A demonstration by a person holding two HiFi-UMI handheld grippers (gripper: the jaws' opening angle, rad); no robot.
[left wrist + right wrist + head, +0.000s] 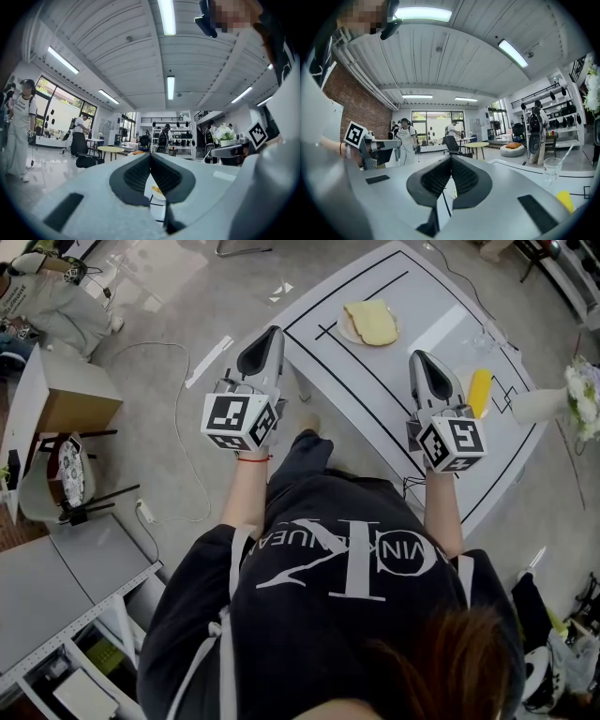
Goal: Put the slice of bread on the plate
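Observation:
A slice of pale yellow bread (371, 322) lies on a small white plate (344, 331) at the far side of the white table (431, 306). My left gripper (272, 332) is held level over the table's near left corner, short of the plate, its jaws shut and empty. Over the table's near edge, to the right of the plate, my right gripper (418, 355) is shut on nothing too. In the left gripper view the closed tips (150, 153) meet, and the plate with bread (158, 190) peeks through below them. The right gripper view shows its tips (451, 157) together.
A yellow object (479, 390) and a clear glass (485, 337) sit on the table's right part, with a white vase of flowers (581, 395) at its right edge. A cable (178, 427) trails on the floor at the left, near a chair (70, 474) and a box-like table (56, 395).

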